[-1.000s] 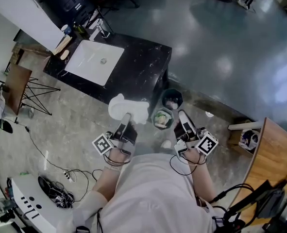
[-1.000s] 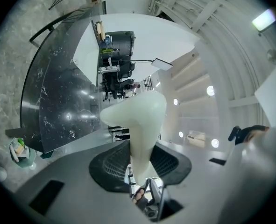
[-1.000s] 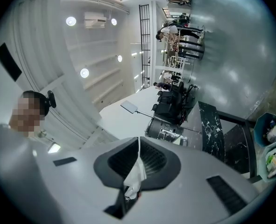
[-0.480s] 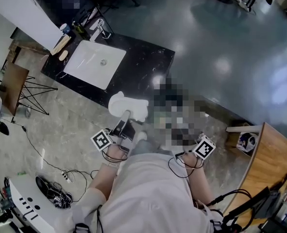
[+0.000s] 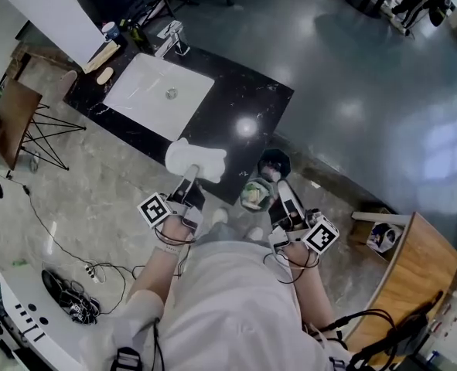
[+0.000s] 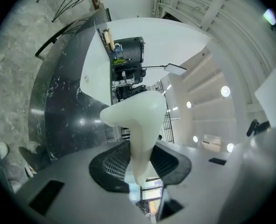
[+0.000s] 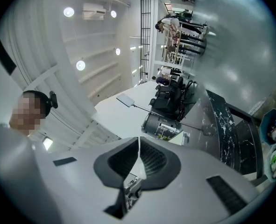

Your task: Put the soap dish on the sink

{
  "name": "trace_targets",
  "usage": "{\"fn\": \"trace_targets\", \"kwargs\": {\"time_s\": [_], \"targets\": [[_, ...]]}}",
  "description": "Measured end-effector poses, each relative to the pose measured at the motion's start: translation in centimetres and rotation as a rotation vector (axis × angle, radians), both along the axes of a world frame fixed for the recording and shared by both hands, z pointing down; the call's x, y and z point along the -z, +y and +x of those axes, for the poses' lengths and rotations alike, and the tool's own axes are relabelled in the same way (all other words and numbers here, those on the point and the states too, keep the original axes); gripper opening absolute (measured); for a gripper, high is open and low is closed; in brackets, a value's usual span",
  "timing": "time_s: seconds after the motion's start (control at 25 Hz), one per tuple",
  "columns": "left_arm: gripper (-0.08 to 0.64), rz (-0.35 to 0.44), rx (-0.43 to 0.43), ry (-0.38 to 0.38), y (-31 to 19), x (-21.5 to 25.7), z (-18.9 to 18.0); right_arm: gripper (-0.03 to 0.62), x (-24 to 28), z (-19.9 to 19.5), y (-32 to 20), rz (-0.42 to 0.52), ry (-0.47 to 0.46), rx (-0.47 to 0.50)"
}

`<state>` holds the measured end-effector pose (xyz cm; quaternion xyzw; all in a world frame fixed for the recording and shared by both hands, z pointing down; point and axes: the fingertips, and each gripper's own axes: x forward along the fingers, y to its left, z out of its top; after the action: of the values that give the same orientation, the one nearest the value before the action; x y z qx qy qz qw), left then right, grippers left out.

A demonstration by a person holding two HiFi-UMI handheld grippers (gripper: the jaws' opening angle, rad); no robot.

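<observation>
A white soap dish (image 5: 195, 161) is clamped by its edge in my left gripper (image 5: 189, 182), held just short of the near edge of the black marble counter (image 5: 236, 107). In the left gripper view the soap dish (image 6: 135, 120) rises from between the black pads, with the white sink basin (image 6: 95, 66) beyond it. The sink basin (image 5: 158, 95) is set in the counter's left half, with a faucet (image 5: 172, 37) behind it. My right gripper (image 5: 284, 199) is shut and empty, held over the floor beside the counter's right end; its pads (image 7: 149, 160) meet with nothing between them.
Two small bins (image 5: 273, 163) with rubbish stand on the floor at the counter's right end. Bottles and a brush (image 5: 104, 52) lie at the counter's back left. A folding stand (image 5: 15, 118) is left of the counter. Cables (image 5: 89, 273) trail on the floor.
Both grippers have moved forward toward the counter. The soap dish is now close to the counter's near edge, still in the left gripper's grip.
</observation>
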<state>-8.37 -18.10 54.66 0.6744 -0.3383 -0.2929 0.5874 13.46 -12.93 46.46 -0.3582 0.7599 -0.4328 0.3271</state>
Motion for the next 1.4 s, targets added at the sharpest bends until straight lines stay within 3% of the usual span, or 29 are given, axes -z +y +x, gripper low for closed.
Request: {"fn": "trace_targets", "kwargs": {"time_s": [0.52,0.88,1.2,1.4], "targets": [[0.127,-0.142,0.146,-0.042,-5.6,-8.2,-8.3,0.023,-1.9,-8.5,-3.8,-0.071,0.085,0.115],[0.127,-0.264,0.191,-0.048,-6.3,-12.3,-10.2,0.023,-3.2,-10.9,-5.0,-0.109,0.119,0.148],[0.129,-0.256,0.162,-0.139,-6.9,-13.2,-10.0,0.023,-4.1,-11.2,-5.4,-0.138,0.131,0.149],[0.132,-0.255,0.184,-0.113,-7.1,-13.0,-10.3,0.023,-4.6,-11.1,-5.2,-0.154,0.131,0.145]]}}
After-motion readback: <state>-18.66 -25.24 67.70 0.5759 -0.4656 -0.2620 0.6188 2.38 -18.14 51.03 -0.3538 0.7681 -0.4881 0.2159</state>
